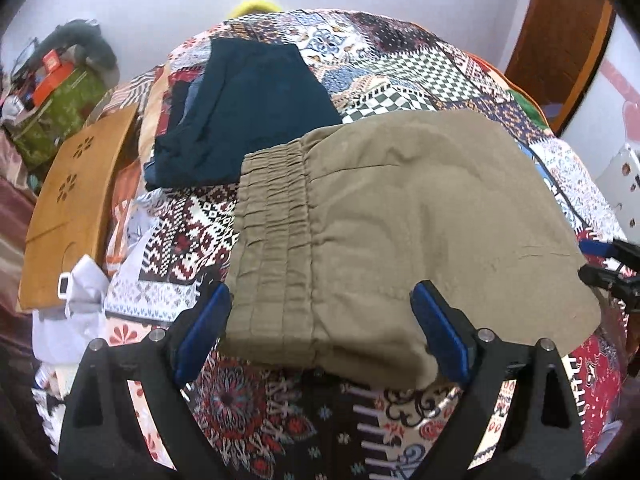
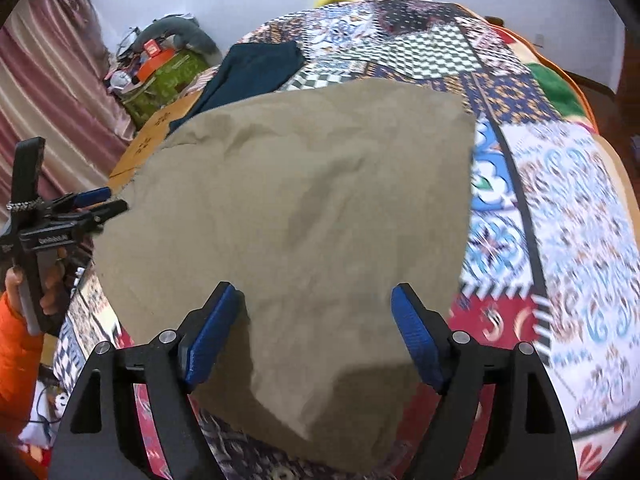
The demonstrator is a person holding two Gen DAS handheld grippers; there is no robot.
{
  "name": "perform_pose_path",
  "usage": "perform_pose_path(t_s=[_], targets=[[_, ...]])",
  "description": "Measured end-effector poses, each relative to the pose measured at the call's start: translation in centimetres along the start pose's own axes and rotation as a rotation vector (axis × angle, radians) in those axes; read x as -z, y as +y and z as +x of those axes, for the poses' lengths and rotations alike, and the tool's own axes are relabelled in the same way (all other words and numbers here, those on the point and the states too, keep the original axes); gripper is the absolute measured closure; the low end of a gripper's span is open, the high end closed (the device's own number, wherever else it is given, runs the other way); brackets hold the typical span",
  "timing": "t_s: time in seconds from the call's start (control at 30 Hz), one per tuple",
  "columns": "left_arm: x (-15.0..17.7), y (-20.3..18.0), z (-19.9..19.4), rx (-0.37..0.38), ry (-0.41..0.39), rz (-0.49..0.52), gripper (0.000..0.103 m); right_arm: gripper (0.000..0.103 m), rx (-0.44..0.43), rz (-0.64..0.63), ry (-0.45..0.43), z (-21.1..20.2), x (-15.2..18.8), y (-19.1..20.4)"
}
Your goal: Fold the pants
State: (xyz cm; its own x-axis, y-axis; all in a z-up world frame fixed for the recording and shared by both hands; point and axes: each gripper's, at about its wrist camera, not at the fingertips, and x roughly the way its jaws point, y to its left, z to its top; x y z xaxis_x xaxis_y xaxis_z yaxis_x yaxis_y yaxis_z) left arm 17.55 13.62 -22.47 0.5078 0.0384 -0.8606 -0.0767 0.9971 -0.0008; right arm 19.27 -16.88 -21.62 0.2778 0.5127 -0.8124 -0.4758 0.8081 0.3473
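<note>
Khaki pants (image 1: 400, 220) lie folded on the patterned bedspread, with the elastic waistband (image 1: 272, 216) to the left in the left wrist view. They also fill the middle of the right wrist view (image 2: 304, 208). My left gripper (image 1: 322, 332) is open, its blue fingers either side of the near waistband edge, holding nothing. It also shows at the left of the right wrist view (image 2: 110, 202). My right gripper (image 2: 316, 328) is open over the near edge of the pants, holding nothing. Its tips show at the right edge of the left wrist view (image 1: 600, 260).
A folded dark teal garment (image 1: 248, 116) lies behind the pants on the patchwork bedspread (image 1: 400, 64). A wooden lap tray (image 1: 76, 200) leans at the bed's left edge, with white cloth (image 1: 80, 300) below it. A cluttered green box (image 1: 60, 108) and a curtain (image 2: 44, 92) are at far left.
</note>
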Motion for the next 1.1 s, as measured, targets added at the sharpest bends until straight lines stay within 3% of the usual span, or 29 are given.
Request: perform_pose_path(t_s=[0.27, 0.53, 0.87, 1.03, 1.1], targets=[[0.8, 0.6, -1.8, -0.019, -0.027, -0.053, 0.01, 0.026, 0.063, -0.018, -0.019, -1.4, 1.0, 0.1], [1.0, 3.1, -4.7, -0.039, -0.097, -0.174, 0.01, 0.026, 0.084, -0.108, -0.117, -2.9, -0.6, 2.9], [3.1, 4.1, -3.0, 0.163, 0.01, -0.316, 0.01, 0.024, -0.017, -0.138, -0.188, -0.9, -3.8, 7.5], [4.0, 3.7, -1.1, 0.309, 0.09, -0.369, 0.01, 0.024, 0.005, -0.192, -0.116, 2.2, -3.6, 8.7], [4.1, 3.9, -0.8, 0.336, 0.088, -0.407, 0.009, 0.024, 0.013, -0.208, -0.054, 3.4, -3.0, 8.7]])
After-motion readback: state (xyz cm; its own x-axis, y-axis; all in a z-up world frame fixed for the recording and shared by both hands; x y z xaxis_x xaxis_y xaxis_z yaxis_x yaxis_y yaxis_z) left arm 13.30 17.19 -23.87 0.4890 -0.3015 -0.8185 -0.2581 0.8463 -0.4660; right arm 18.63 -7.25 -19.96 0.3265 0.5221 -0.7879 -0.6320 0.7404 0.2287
